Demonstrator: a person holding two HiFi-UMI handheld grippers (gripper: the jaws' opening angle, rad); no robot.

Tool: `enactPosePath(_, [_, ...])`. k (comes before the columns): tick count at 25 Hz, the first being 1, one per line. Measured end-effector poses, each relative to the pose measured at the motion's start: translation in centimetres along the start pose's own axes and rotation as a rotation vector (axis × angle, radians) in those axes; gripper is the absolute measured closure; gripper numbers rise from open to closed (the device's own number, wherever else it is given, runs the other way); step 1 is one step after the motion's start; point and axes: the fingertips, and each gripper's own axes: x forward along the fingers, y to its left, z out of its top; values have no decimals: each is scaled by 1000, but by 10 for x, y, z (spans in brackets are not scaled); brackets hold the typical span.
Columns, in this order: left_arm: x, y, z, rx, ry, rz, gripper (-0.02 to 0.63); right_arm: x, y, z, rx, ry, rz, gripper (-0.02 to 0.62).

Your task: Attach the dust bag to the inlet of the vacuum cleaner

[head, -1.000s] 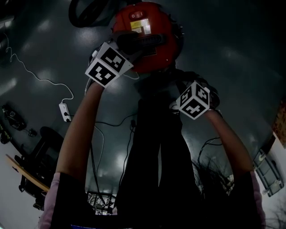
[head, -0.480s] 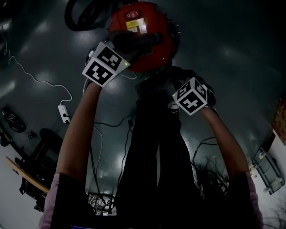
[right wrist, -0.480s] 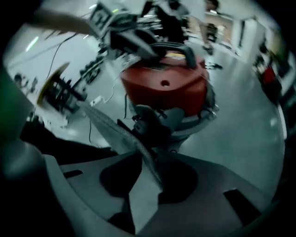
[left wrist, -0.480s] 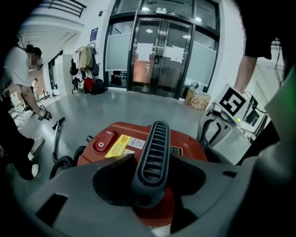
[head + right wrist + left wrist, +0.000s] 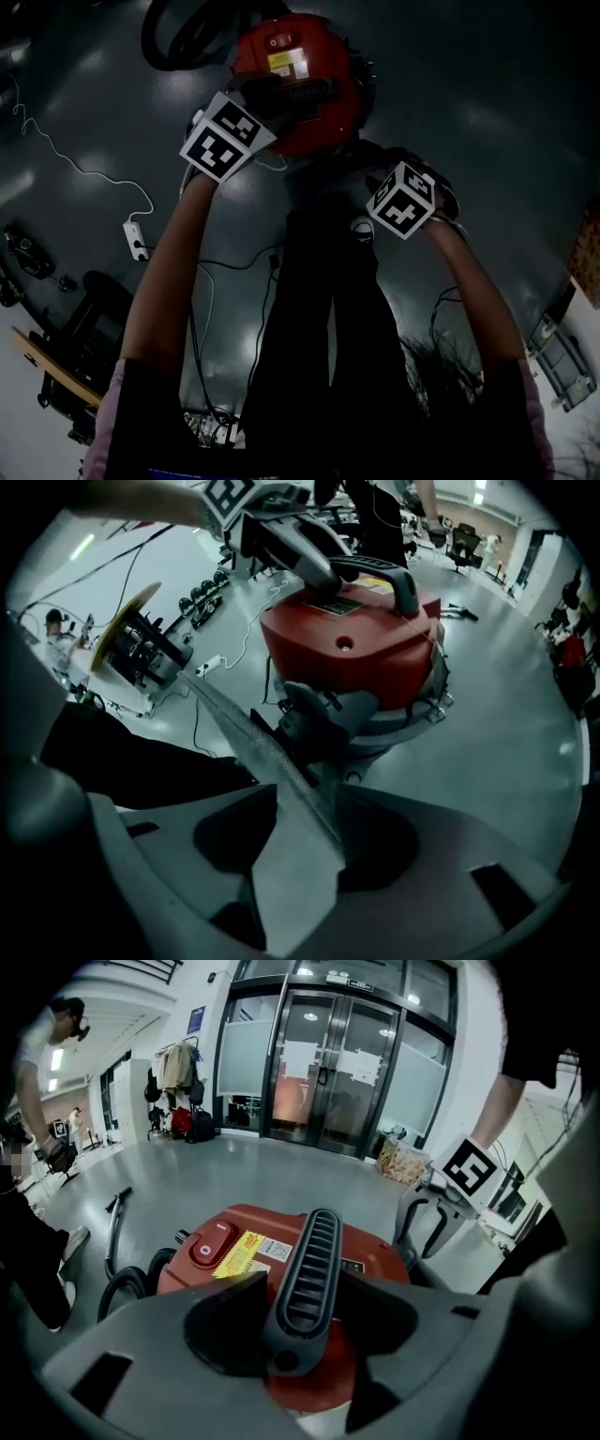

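Right gripper view: right tongs (image 5: 302, 844) just spread, bag (image 5: 289, 885) between; left tongs (image 5: 302, 1318) pinch handle (image 5: 315, 1246); bag fitting probably continues, next needing a regrip toward the inlet.

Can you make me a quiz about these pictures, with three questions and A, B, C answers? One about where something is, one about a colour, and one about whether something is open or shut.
1. What is the left gripper clamped on?
A. the black handle on top of the vacuum cleaner
B. a white power strip
C. a chair

2. What colour is the vacuum cleaner's top?
A. blue
B. red
C. yellow

3. How do the right gripper's jaws stand?
A. shut tight on a hose
B. shut with nothing between them
C. apart, with a thin grey sheet between them

Answers:
1 A: the left gripper view shows the ribbed handle pinched between its jaws.
2 B: every view shows a red body.
3 C: the jaws have just been opening, and the sheet, perhaps the dust bag, runs between them unpinched.
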Motion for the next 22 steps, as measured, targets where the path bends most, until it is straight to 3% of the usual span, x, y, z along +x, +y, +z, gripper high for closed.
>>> enactPosePath(3, [-11, -1, 8, -26, -39, 17, 394, -8, 1, -6, 68, -4, 31, 419])
enactPosePath(8, [-48, -11, 21, -180, -170, 68, 396, -35, 7, -3, 217, -103, 44, 419])
enactPosePath(15, [-88, -79, 21, -352, -225, 49, 401, -88, 29, 14, 309, -272, 28, 420])
enactPosePath(22, [-145, -157, 57, -475, -310, 53, 517, -167, 68, 19, 458, -464, 23, 525])
